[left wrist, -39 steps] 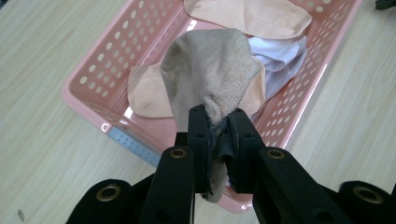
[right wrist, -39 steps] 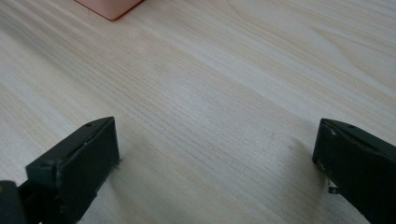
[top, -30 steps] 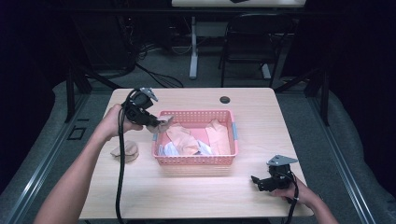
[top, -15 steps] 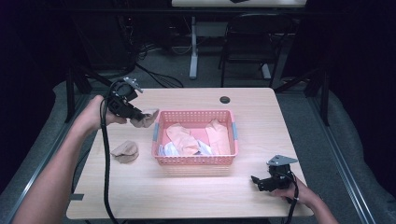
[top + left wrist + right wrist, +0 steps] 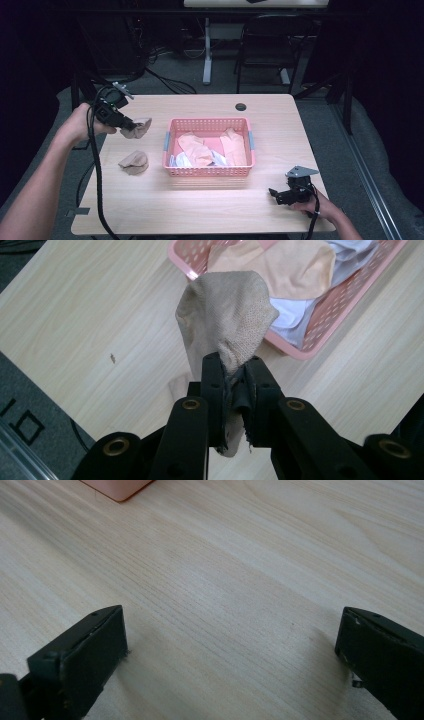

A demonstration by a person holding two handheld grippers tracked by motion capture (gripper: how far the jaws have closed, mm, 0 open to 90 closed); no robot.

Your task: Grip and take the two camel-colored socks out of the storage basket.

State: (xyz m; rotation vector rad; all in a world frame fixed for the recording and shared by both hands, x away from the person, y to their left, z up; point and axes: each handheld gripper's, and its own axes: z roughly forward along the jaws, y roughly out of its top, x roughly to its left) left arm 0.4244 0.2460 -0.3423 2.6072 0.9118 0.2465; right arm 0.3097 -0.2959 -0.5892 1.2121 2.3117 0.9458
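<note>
Item one: the left tool (image 5: 125,128). We find it raised above the left part of the desk (image 5: 200,210), its jaws clenched on a beige sock (image 5: 138,127). In the left gripper view the same left tool (image 5: 234,382) pinches one gathered edge of that sock (image 5: 227,320), and the rest of the cloth stands out beyond the jaws; a frayed bit of it shows below the pinch. The sock is clear of the desk surface and lies to the left of the basket, apart from it.

Item two: a second beige sock (image 5: 133,162). We record it crumpled on the desk, nearer the person than the held one, just left of the basket and not touching it.

Item three: a pink plastic basket (image 5: 210,171) with a lattice wall, at the middle of the desk. We count peach-coloured cloths (image 5: 200,148) inside it and some white cloth (image 5: 180,160) at its near left corner. In the left gripper view the basket's rim (image 5: 185,262) and the same cloths lie behind the held sock.

Item four: the right tool (image 5: 272,194). It rests low at the near right of the desk, in the person's right hand (image 5: 320,206). In the right gripper view we see its jaws standing wide apart over bare wood, released, nothing between them; a corner of the basket (image 5: 117,487) shows at the top edge.

Item five: a small dark round fitting (image 5: 241,106) set in the far part of the desk.
</note>
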